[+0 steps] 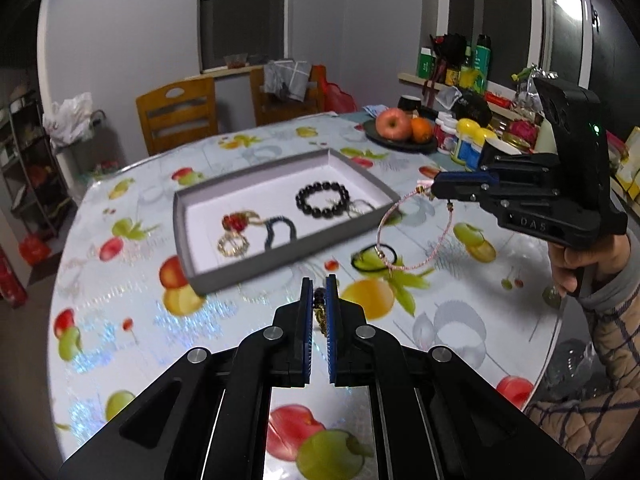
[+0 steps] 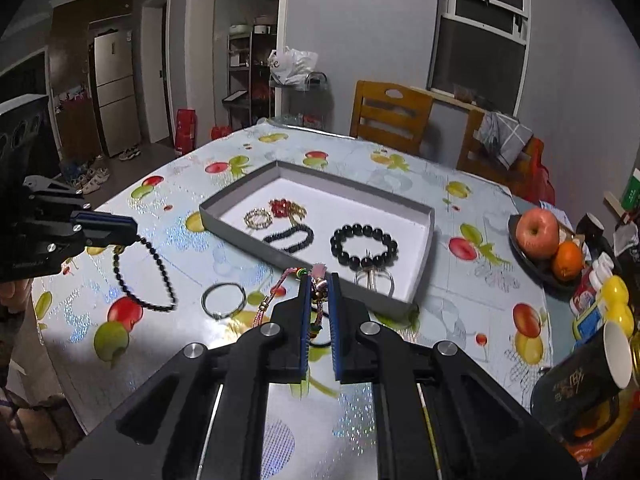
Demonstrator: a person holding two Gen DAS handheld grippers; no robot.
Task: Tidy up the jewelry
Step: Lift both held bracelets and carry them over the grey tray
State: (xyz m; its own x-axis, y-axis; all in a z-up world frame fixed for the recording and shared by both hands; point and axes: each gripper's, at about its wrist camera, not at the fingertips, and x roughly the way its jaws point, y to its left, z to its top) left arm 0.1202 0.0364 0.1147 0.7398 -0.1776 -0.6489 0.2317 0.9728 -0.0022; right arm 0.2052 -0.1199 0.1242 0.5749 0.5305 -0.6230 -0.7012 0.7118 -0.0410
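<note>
A grey tray (image 1: 188, 236) (image 2: 424, 276) with a white floor holds a black bead bracelet (image 1: 322, 199) (image 2: 363, 246), a dark beaded bracelet (image 1: 280, 231) (image 2: 289, 238), a red and gold piece (image 1: 236, 222) (image 2: 285, 207), a gold ring-shaped piece (image 1: 233, 246) (image 2: 258, 218) and a clear piece (image 2: 374, 280). My left gripper (image 1: 319, 292) (image 2: 132, 232) is shut on a black bead necklace (image 2: 158, 276) that hangs above the table. My right gripper (image 2: 320, 280) (image 1: 434, 190) is shut on a pink cord bracelet (image 1: 394, 236) (image 2: 266, 304), right of the tray. A black ring-shaped band (image 1: 374, 258) (image 2: 223, 300) lies on the table.
The table has a fruit-print cloth (image 1: 132, 320). A dark plate (image 1: 416, 145) (image 2: 536, 266) with an apple and an orange stands at the far right, beside jars (image 1: 472, 140) and a black mug (image 2: 588, 376). Wooden chairs (image 1: 176, 114) (image 2: 390, 114) stand behind the table.
</note>
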